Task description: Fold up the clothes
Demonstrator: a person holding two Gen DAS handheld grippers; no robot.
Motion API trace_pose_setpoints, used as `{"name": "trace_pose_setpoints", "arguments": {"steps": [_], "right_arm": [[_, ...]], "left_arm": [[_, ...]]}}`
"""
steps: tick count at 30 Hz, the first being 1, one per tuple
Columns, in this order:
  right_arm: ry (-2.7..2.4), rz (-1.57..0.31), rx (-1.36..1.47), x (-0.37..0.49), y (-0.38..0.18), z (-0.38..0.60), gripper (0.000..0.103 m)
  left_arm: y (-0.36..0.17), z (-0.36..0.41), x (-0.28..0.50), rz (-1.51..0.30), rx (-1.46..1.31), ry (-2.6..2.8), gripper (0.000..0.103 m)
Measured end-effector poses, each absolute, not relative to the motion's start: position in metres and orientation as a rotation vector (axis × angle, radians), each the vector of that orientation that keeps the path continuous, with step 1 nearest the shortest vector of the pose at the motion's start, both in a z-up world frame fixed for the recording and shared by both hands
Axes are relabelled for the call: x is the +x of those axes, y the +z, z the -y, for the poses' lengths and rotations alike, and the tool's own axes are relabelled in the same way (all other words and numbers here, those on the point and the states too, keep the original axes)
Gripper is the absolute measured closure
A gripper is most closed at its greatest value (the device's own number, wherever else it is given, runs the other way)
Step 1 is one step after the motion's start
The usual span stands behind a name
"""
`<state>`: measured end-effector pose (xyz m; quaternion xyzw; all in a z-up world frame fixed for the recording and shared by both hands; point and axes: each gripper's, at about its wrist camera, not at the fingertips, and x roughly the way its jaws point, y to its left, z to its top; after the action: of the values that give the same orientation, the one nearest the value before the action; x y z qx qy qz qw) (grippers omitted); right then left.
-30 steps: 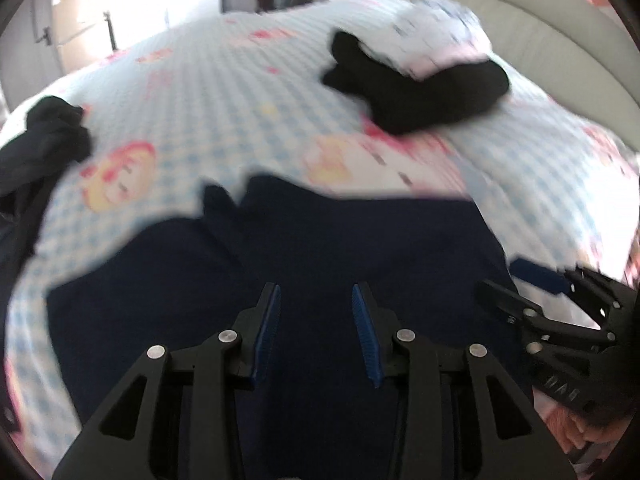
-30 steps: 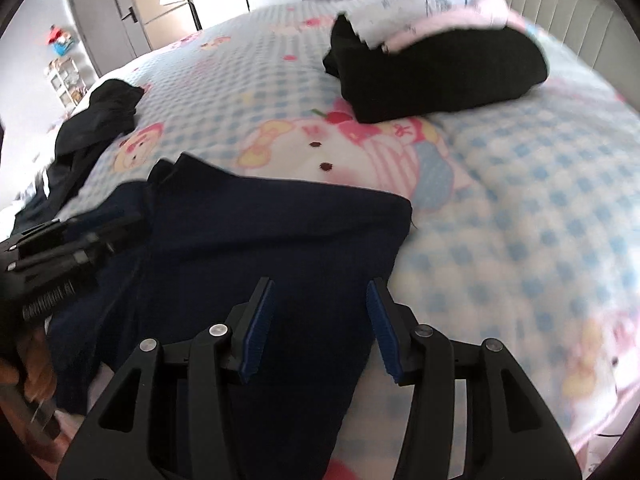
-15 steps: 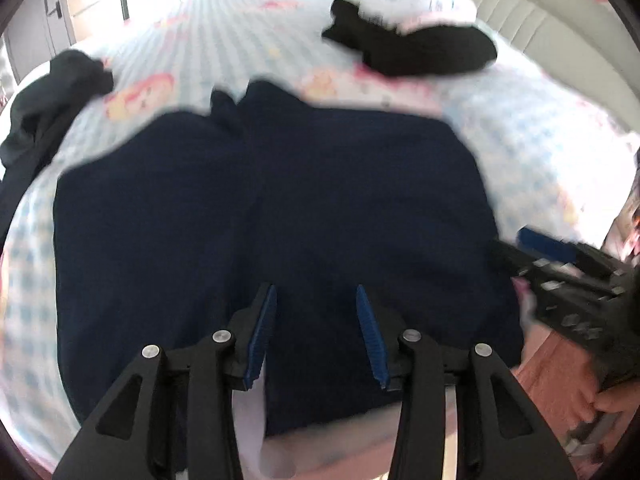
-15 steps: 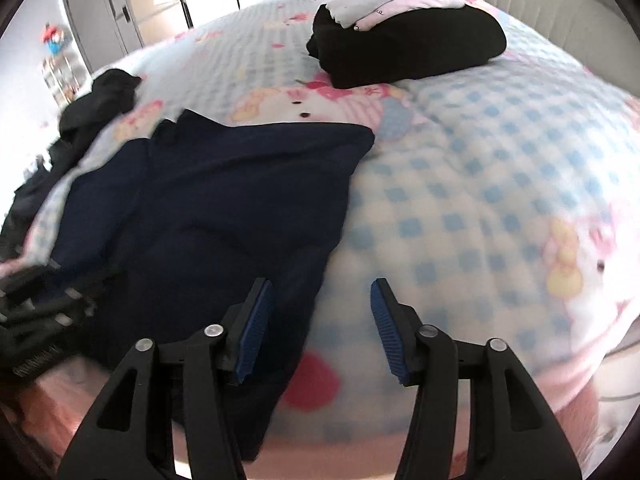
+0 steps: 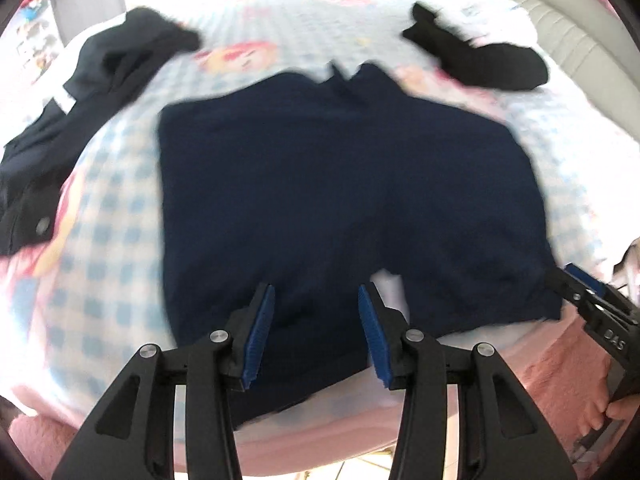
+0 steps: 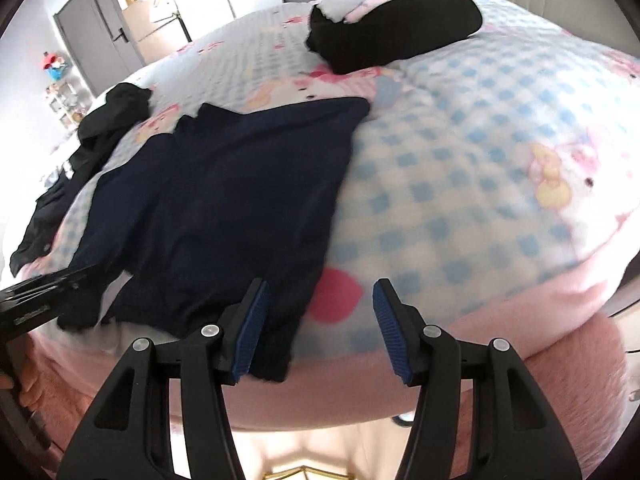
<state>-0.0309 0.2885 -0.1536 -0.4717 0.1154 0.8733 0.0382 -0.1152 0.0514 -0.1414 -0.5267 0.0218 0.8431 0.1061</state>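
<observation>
A dark navy pair of shorts (image 5: 340,192) lies spread flat on the checked bed cover, waist at the far side, leg hems at the near bed edge; it also shows in the right wrist view (image 6: 224,208). My left gripper (image 5: 316,332) is open and empty, over the near hem of the left leg. My right gripper (image 6: 316,328) is open and empty at the near right corner of the shorts; its tips also show in the left wrist view (image 5: 580,284) beside the right leg hem. The left gripper's tip shows in the right wrist view (image 6: 52,284).
A folded black garment with a white and pink one on top (image 6: 400,36) lies at the far right. A crumpled black garment (image 5: 96,88) lies at the far left. The bed's pink edge (image 6: 440,368) is just below both grippers. A grey headboard (image 5: 560,20) runs behind.
Both grippers have pulled back toward the near bed edge. The whole shorts now show, spread flat, with the hems at the grippers.
</observation>
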Motion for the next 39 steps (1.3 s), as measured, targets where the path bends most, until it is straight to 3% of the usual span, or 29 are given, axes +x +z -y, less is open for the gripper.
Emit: {"name": "trace_pose_setpoints", "arguments": {"steps": [5,12,19,23,25,28,31,35,39], "right_arm": [[2.652,-0.198,-1.515,-0.033,-0.170,-0.275,0.047],[2.651,-0.342,-1.470,-0.030,-0.154,-0.291,0.045],[2.603,-0.326,-1.533,-0.035,-0.164,-0.297,0.045],[2.580,-0.414,-1.519,-0.022,-0.156,-0.297,0.044],[2.590,-0.368,-1.541,-0.022,-0.156,-0.291,0.044],[2.580,-0.261,-1.564,-0.026,-0.162,-0.284,0.044],[2.555,-0.282,-1.570,-0.026,-0.165,-0.287,0.044],[2.566,-0.342,-1.560,-0.025,-0.158,-0.289,0.043],[2.646,-0.482,-1.605,-0.023,-0.152,-0.286,0.043]], "left_arm": [[-0.147,-0.024,-0.106,-0.044,-1.591,2.463,0.057],[-0.150,0.006,-0.111,0.108,-1.561,2.528,0.057],[-0.153,0.024,-0.103,0.114,-1.481,2.587,0.057],[-0.151,0.044,-0.105,0.227,-1.439,2.616,0.057],[-0.162,0.050,-0.113,0.271,-1.492,2.578,0.057],[-0.168,0.047,-0.106,0.185,-1.535,2.565,0.056],[-0.168,0.050,-0.105,0.184,-1.538,2.559,0.054],[-0.160,0.057,-0.094,0.289,-1.494,2.536,0.054],[-0.169,0.041,-0.089,0.158,-1.533,2.531,0.054]]}}
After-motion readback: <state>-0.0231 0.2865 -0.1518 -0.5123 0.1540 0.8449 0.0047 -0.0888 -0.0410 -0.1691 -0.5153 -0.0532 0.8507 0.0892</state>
